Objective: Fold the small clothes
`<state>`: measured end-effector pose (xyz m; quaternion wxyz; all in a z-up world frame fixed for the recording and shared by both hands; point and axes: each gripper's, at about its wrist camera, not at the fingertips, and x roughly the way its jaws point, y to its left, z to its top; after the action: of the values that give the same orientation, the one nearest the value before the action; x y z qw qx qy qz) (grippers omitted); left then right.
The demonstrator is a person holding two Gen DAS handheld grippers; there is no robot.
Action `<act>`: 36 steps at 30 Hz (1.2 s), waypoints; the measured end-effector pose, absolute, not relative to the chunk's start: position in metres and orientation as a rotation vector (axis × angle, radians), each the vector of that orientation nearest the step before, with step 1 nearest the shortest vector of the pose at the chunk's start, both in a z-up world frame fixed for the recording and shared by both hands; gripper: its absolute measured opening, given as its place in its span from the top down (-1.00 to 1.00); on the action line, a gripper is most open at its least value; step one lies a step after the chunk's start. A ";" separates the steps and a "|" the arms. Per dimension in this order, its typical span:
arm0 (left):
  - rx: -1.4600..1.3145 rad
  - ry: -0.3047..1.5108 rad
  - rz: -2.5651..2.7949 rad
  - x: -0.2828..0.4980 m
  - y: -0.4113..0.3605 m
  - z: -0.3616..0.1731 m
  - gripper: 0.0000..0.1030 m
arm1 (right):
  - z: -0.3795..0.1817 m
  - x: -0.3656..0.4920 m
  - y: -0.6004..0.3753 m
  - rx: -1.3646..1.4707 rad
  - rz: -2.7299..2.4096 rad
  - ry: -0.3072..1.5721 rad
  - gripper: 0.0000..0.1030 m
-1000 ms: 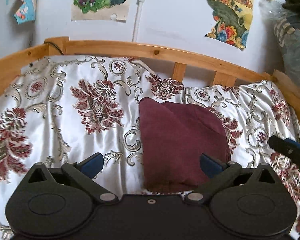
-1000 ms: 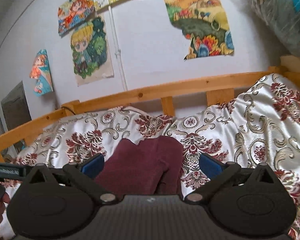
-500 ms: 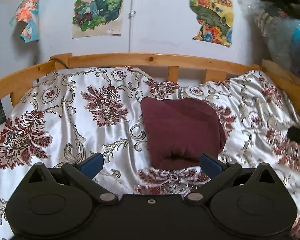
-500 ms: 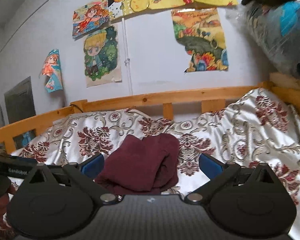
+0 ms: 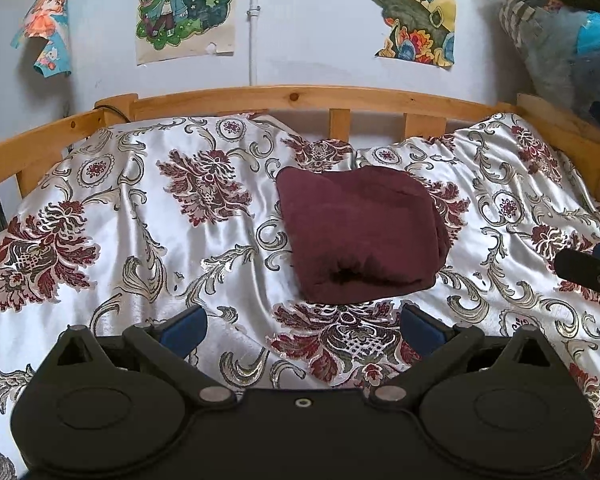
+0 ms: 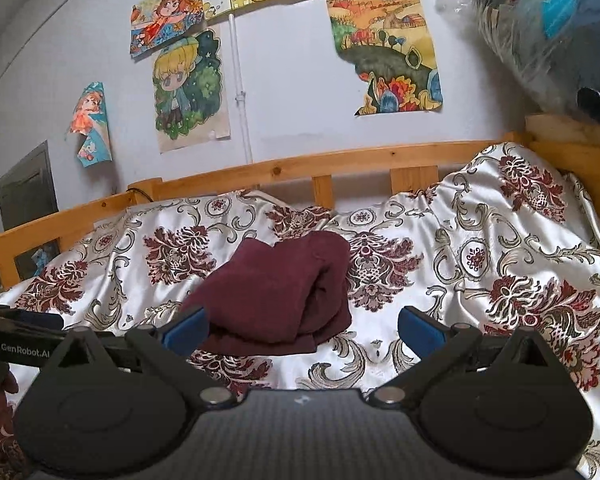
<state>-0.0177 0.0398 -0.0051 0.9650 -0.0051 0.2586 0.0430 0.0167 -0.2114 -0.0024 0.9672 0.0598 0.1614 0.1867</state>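
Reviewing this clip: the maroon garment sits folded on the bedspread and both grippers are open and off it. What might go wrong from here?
1. The maroon garment looks bulky, and its layers gape at the near edge, so the fold may spring open.
2. It lies on a glossy, wrinkled bedspread; a nudge might slide it or bunch the cover.
3. The left gripper and right gripper, both open and empty, could pinch the bedspread along with the cloth if regrasping.

A dark maroon, soft knitted garment [image 5: 360, 236] lies folded into a thick, roughly square bundle, flat on the bed, its rolled open edge facing 6 o'clock.
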 end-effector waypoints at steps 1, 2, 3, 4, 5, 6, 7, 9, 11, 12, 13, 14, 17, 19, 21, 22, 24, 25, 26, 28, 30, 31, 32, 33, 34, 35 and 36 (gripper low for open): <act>-0.012 0.524 0.087 -0.018 0.040 -0.005 -0.98 | -0.003 0.016 -0.211 0.118 0.378 0.328 -1.00; -0.012 0.524 0.087 -0.018 0.040 -0.005 -0.98 | -0.003 0.016 -0.211 0.117 0.378 0.328 -1.00; -0.012 0.523 0.087 -0.018 0.040 -0.005 -0.98 | -0.003 0.015 -0.211 0.116 0.378 0.328 -1.00; -0.014 0.522 0.087 -0.019 0.040 -0.005 -0.98 | -0.003 0.015 -0.210 0.117 0.378 0.327 -1.00; -0.015 0.522 0.087 -0.019 0.040 -0.006 -0.98 | -0.003 0.016 -0.210 0.117 0.377 0.328 -1.00; -0.016 0.521 0.089 -0.019 0.040 -0.006 -0.98 | -0.003 0.016 -0.210 0.117 0.377 0.329 -1.00; -0.017 0.520 0.090 -0.019 0.040 -0.006 -0.98 | -0.004 0.015 -0.210 0.117 0.376 0.329 -1.00; -0.020 0.518 0.090 -0.020 0.040 -0.005 -0.98 | -0.003 0.016 -0.211 0.117 0.379 0.330 -1.00; -0.018 0.515 0.090 -0.020 0.039 -0.005 -0.98 | -0.004 0.017 -0.211 0.116 0.379 0.332 -1.00; -0.018 0.514 0.090 -0.020 0.040 -0.004 -0.98 | -0.004 0.017 -0.211 0.116 0.379 0.334 -1.00; -0.017 0.513 0.090 -0.020 0.040 -0.004 -0.98 | -0.004 0.017 -0.211 0.116 0.379 0.335 -1.00; -0.018 0.514 0.091 -0.020 0.040 -0.004 -0.98 | -0.004 0.017 -0.211 0.118 0.378 0.336 -1.00; -0.020 0.513 0.090 -0.020 0.040 -0.004 -0.98 | -0.004 0.017 -0.212 0.115 0.376 0.332 -1.00; -0.018 0.514 0.090 -0.020 0.040 -0.004 -0.98 | -0.004 0.017 -0.212 0.116 0.377 0.332 -1.00; -0.017 0.514 0.090 -0.020 0.040 -0.004 -0.98 | -0.004 0.017 -0.211 0.115 0.376 0.333 -1.00; -0.017 0.512 0.090 -0.020 0.040 -0.004 -0.98 | -0.004 0.017 -0.211 0.116 0.376 0.334 -1.00; -0.019 0.511 0.092 -0.020 0.040 -0.003 -0.98 | -0.004 0.017 -0.211 0.116 0.377 0.334 -1.00; -0.020 0.510 0.092 -0.020 0.040 -0.002 -0.98 | -0.004 0.017 -0.211 0.116 0.377 0.335 -1.00; -0.021 0.509 0.092 -0.020 0.040 -0.002 -0.98 | -0.004 0.017 -0.211 0.115 0.376 0.334 -1.00; -0.020 0.509 0.092 -0.020 0.040 -0.002 -0.98 | -0.004 0.017 -0.211 0.115 0.376 0.334 -1.00; -0.019 0.508 0.092 -0.020 0.041 -0.002 -0.98 | -0.004 0.017 -0.211 0.116 0.377 0.334 -1.00; -0.018 0.508 0.092 -0.020 0.040 -0.001 -0.98 | -0.004 0.017 -0.211 0.116 0.376 0.334 -1.00; -0.019 0.508 0.092 -0.020 0.040 -0.002 -0.98 | -0.004 0.017 -0.211 0.116 0.376 0.334 -1.00; -0.020 0.507 0.092 -0.020 0.040 -0.002 -0.98 | -0.004 0.017 -0.211 0.116 0.376 0.334 -1.00; -0.020 0.507 0.093 -0.020 0.040 -0.002 -0.98 | -0.004 0.017 -0.211 0.116 0.376 0.334 -1.00; -0.020 0.506 0.093 -0.020 0.040 -0.001 -0.98 | -0.005 0.017 -0.211 0.117 0.376 0.335 -1.00; -0.021 0.505 0.093 -0.020 0.040 -0.001 -0.98 | -0.005 0.017 -0.211 0.119 0.375 0.334 -1.00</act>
<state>-0.0203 0.0404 -0.0009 0.9672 -0.0102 0.2498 0.0460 0.0167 -0.2108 -0.0047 0.9669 0.0586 0.1652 0.1853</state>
